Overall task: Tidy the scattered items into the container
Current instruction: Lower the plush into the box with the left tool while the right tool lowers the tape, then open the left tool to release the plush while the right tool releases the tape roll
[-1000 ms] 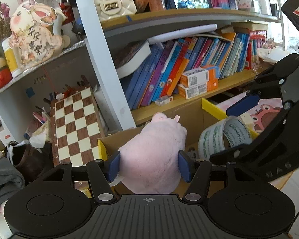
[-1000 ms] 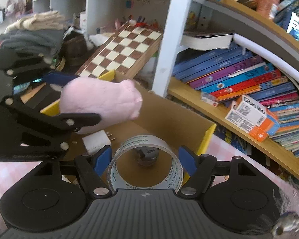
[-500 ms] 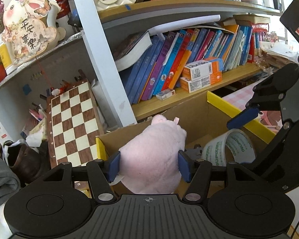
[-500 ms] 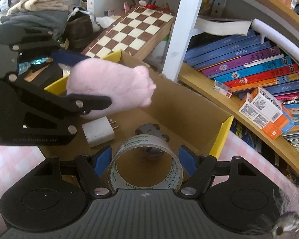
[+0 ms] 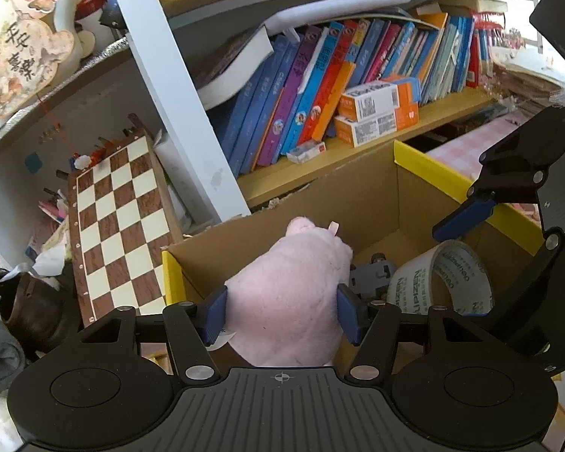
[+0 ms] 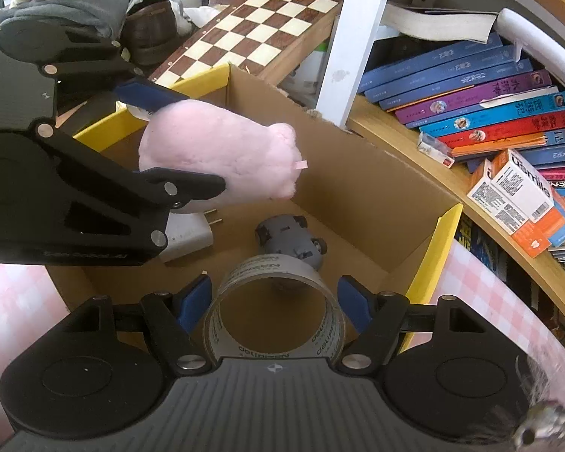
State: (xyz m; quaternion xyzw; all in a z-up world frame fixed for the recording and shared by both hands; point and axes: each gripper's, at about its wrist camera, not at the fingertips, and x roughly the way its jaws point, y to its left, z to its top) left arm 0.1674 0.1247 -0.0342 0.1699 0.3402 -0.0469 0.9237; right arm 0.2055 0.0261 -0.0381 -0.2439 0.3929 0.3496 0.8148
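Both loads hang over the cardboard box (image 6: 358, 188); the left gripper (image 5: 282, 314) clamps the pink plush toy (image 5: 290, 301), long axis forward; the right gripper (image 6: 275, 301) clasps the tape roll (image 6: 278, 309), directly above the toy car (image 6: 290, 241).

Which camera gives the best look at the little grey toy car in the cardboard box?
The right wrist view: the grey toy car lies in the open on the cardboard box floor, wheels and body visible. In the left wrist view only a sliver of it shows, wedged between the pink plush toy and the tape roll.
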